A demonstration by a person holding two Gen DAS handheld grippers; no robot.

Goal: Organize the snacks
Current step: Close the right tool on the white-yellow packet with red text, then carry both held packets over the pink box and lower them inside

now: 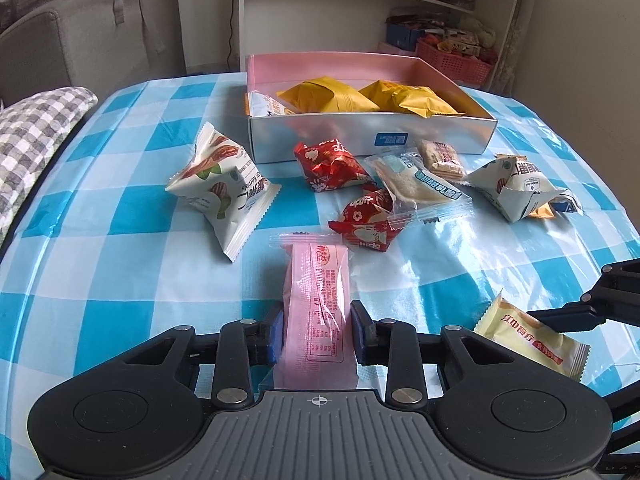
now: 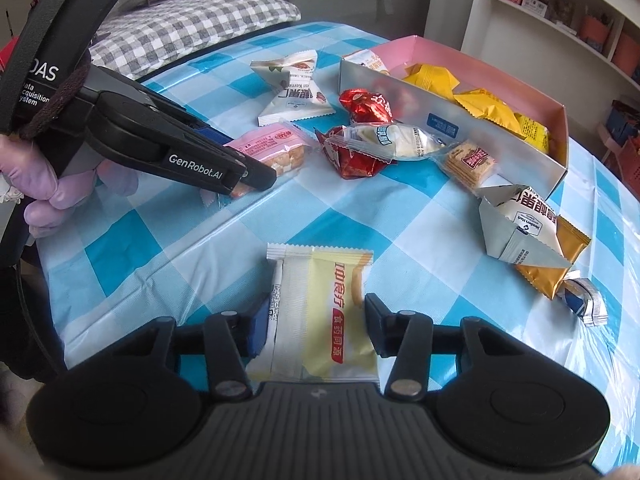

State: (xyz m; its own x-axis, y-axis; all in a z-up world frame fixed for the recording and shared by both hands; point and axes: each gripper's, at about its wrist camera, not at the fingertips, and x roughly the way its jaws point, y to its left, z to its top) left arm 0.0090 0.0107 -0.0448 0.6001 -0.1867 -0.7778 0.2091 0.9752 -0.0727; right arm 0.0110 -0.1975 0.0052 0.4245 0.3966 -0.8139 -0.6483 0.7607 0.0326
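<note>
- Left gripper (image 1: 317,334) jaws flank pink wafer packet (image 1: 316,308), apparently touching; grip unconfirmed.
- Right gripper (image 2: 316,326) jaws apart around yellow biscuit packet (image 2: 324,312), near table's (image 2: 168,248) front edge.
- Both seemingly bound for pink-lined box (image 1: 372,136) at far edge.

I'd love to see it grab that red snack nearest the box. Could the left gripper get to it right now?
Probably not yet: the left gripper is closed on the pink wafer packet. The red packet itself lies uncovered ahead, so the path looks free once the gripper is emptied.

tablecloth (image 1: 120,280): blue-and-white checks | box (image 1: 360,136) on it: pink inside, silver outside | packets in box (image 1: 320,94): yellow | pillow (image 1: 32,128) beside tablecloth: grey-white gingham
</note>
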